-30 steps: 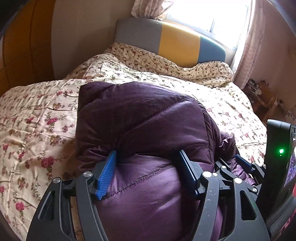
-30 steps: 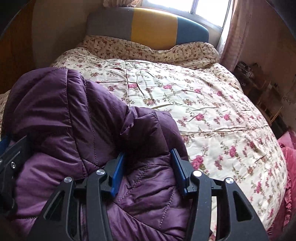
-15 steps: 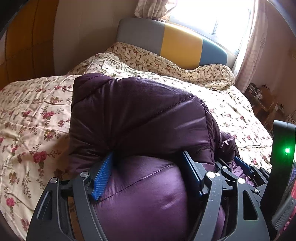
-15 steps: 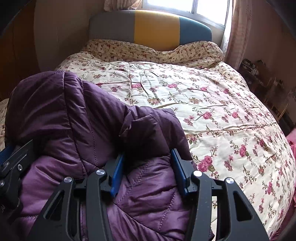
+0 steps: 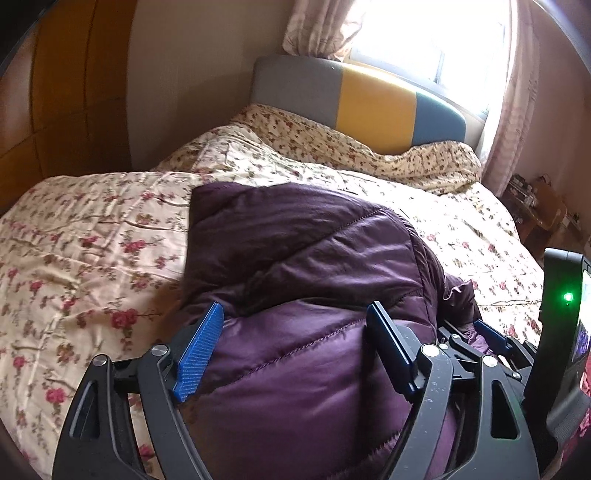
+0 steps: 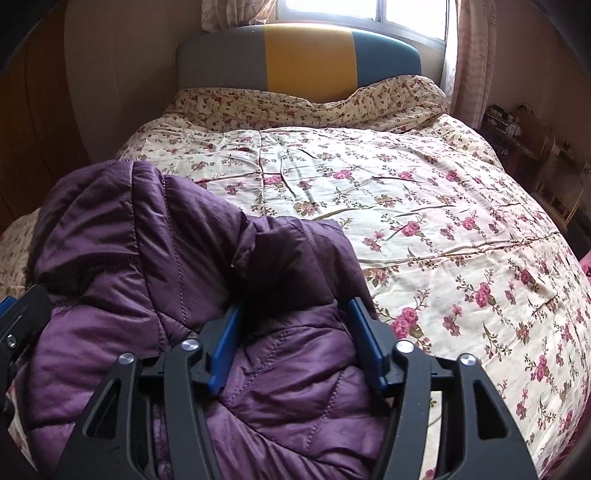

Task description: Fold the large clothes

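Left wrist | 1 purple jacket [image 5: 314, 280] | 2 tools [image 5: 295, 332] [image 6: 291, 332] gripping | 1 bed [image 6: 424, 206]

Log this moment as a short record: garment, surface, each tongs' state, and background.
garment: purple quilted jacket, bunched and puffy, lying on the bed
surface: floral quilt
left tongs: fingers wide apart around a thick fold of the jacket, pressing into it
right tongs: fingers astride a jacket fold, padding bulging between them
headboard: grey, yellow and blue panels
window: bright, behind the headboard, with curtains
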Demonstrator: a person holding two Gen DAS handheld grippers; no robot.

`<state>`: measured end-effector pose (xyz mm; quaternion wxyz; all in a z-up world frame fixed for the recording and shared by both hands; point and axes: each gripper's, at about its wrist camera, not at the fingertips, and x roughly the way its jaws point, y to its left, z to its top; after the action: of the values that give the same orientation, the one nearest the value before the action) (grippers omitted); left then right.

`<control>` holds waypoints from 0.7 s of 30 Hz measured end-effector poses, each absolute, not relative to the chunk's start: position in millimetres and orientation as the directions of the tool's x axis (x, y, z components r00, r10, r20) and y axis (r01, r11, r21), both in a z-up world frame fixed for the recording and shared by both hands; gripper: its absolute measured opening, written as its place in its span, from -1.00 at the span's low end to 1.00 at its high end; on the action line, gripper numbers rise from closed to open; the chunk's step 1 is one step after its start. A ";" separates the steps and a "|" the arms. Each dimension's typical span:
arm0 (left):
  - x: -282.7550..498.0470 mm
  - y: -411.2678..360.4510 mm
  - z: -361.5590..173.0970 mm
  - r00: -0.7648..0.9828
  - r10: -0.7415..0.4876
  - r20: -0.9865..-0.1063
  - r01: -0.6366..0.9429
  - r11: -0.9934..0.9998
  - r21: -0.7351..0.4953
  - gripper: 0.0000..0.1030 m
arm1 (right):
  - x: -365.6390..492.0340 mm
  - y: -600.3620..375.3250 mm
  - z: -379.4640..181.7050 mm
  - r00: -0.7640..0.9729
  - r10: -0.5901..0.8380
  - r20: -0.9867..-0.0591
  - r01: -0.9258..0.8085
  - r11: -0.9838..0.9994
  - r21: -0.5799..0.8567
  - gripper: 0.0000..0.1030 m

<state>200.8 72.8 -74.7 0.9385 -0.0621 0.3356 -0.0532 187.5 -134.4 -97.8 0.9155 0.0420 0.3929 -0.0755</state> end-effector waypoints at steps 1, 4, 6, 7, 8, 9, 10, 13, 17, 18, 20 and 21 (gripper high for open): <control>198.0 73.3 -71.5 0.773 -0.135 -0.619 0.053 0.987 -0.149 0.54 | 185.8 -134.6 -95.2 0.682 -0.101 -0.724 0.167 0.986 0.021 0.19; 184.9 76.7 -62.7 0.785 -0.133 -0.605 0.044 0.986 -0.159 0.54 | 178.5 -135.3 -87.0 0.691 -0.082 -0.718 0.148 0.989 0.030 0.21; 176.0 77.4 -57.4 0.797 -0.120 -0.592 0.038 0.988 -0.149 0.54 | 172.6 -133.9 -82.6 0.698 -0.075 -0.712 0.135 0.990 0.028 0.21; 172.4 77.1 -55.8 0.800 -0.121 -0.587 0.040 0.988 -0.149 0.54 | 169.5 -133.4 -80.5 0.701 -0.070 -0.710 0.128 0.991 0.028 0.21; 169.2 76.9 -53.7 0.802 -0.122 -0.584 0.040 0.988 -0.150 0.54 | 166.3 -132.9 -78.5 0.704 -0.065 -0.707 0.121 0.992 0.029 0.21; 165.8 76.6 -52.4 0.804 -0.118 -0.583 0.037 0.988 -0.148 0.54 | 163.6 -133.2 -77.1 0.705 -0.061 -0.706 0.116 0.993 0.031 0.22; 161.9 75.9 -50.8 0.806 -0.118 -0.579 0.039 0.988 -0.147 0.54 | 160.7 -133.3 -75.3 0.707 -0.055 -0.705 0.110 0.993 0.032 0.22; 152.5 73.3 -47.6 0.812 -0.114 -0.572 0.036 0.989 -0.145 0.54 | 151.7 -132.8 -70.7 0.715 -0.049 -0.697 0.092 0.995 0.024 0.29; 140.0 69.7 -45.8 0.818 -0.104 -0.566 0.029 0.990 -0.140 0.54 | 140.9 -134.5 -67.6 0.717 -0.039 -0.696 0.073 0.997 0.019 0.35; 136.6 69.0 -45.5 0.819 -0.102 -0.564 0.026 0.990 -0.141 0.54 | 137.1 -134.4 -66.5 0.717 -0.035 -0.696 0.066 0.998 0.018 0.35; 131.4 68.3 -46.0 0.820 -0.096 -0.564 0.020 0.990 -0.139 0.54 | 131.7 -135.1 -65.4 0.717 -0.031 -0.696 0.057 0.998 0.014 0.35; 130.1 69.3 -47.6 0.818 -0.095 -0.567 0.018 0.990 -0.141 0.54 | 128.1 -135.1 -64.9 0.717 -0.027 -0.696 0.050 0.999 0.013 0.35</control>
<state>130.1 69.3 -47.6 0.9513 -0.0647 0.2999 -0.0296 128.1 -135.1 -64.9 0.9265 0.0154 0.3755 -0.0207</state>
